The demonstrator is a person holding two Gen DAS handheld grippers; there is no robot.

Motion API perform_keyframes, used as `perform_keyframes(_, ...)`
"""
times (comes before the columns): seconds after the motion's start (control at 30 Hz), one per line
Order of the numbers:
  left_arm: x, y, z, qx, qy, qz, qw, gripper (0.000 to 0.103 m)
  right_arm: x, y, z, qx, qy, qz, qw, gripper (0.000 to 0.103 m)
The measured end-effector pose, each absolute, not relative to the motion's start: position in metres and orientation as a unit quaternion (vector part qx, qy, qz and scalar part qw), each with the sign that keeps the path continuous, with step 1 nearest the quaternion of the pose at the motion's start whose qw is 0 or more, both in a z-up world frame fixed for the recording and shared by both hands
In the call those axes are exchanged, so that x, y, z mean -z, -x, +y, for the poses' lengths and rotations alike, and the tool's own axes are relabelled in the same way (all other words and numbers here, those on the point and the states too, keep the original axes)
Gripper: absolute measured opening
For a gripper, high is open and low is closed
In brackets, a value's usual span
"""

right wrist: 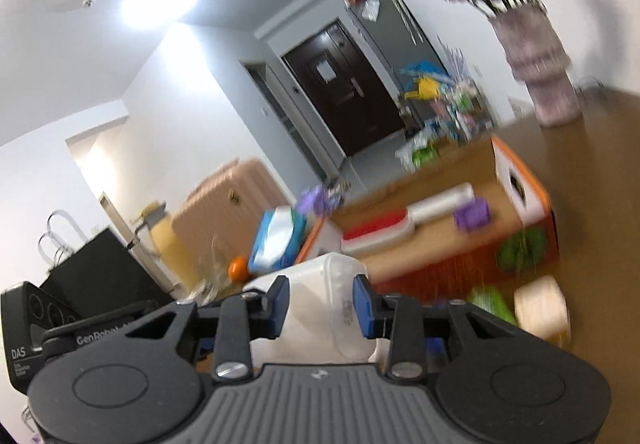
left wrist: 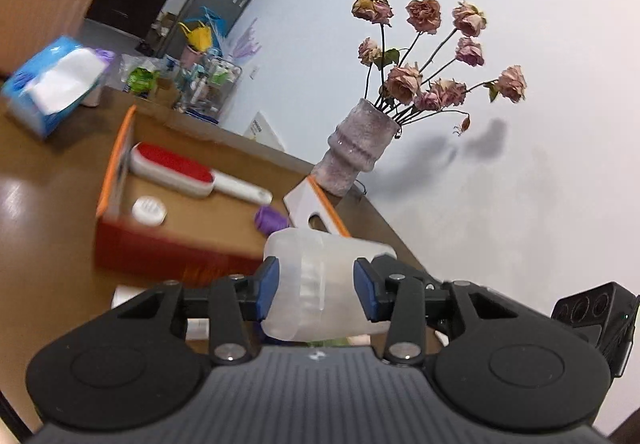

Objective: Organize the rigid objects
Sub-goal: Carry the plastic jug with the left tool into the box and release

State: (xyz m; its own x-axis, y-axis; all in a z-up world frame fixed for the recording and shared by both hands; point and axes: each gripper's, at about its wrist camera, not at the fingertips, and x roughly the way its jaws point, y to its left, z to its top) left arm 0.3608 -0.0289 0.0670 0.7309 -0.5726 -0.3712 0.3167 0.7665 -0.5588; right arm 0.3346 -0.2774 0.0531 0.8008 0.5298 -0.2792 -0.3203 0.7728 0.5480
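My left gripper is shut on a translucent white plastic container and holds it in the air just in front of an open orange cardboard box. In the box lie a red-and-white lint brush, a white round lid and a purple cap. My right gripper is shut on the same kind of translucent container, also lifted in front of the box, where the brush and a purple object show.
A vase of dried roses stands on the brown table by the white wall. A blue tissue pack lies at the left. A white cup and green items sit near the box. A pink suitcase stands beyond.
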Motion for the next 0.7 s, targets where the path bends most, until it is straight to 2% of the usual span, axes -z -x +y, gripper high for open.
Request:
perform_keyframes(0.2, -0.066, -0.47, -0.039, 0.231, 0.229, 0.312, 0.893, 0.041, -0.056, -0.447, -0.281, -0.214, -0.246, 0.249, 0.912, 0.032)
perform_keyframes(0.43, -0.017, -0.566, -0.045, 0.193, 0.228, 0.384, 0.873, 0.039, -0.009, -0.558, -0.281, -0.182, -0.246, 0.335, 0.891, 0.029)
perform_keyframes(0.5, -0.005, -0.58, -0.045, 0.185, 0.231, 0.389, 0.872, 0.043, 0.004, -0.573, -0.277, -0.16, -0.233, 0.349, 0.894, 0.03)
perform_keyframes(0.53, -0.001, -0.585, -0.045, 0.178, 0.231, 0.387, 0.875, 0.045, 0.009, -0.578, -0.274, -0.149, -0.221, 0.358, 0.895, 0.034)
perform_keyframes(0.7, -0.002, -0.588, -0.04, 0.18, 0.214, 0.367, 0.887, 0.056, 0.013, -0.57, -0.272, -0.148, -0.188, 0.338, 0.91, 0.034)
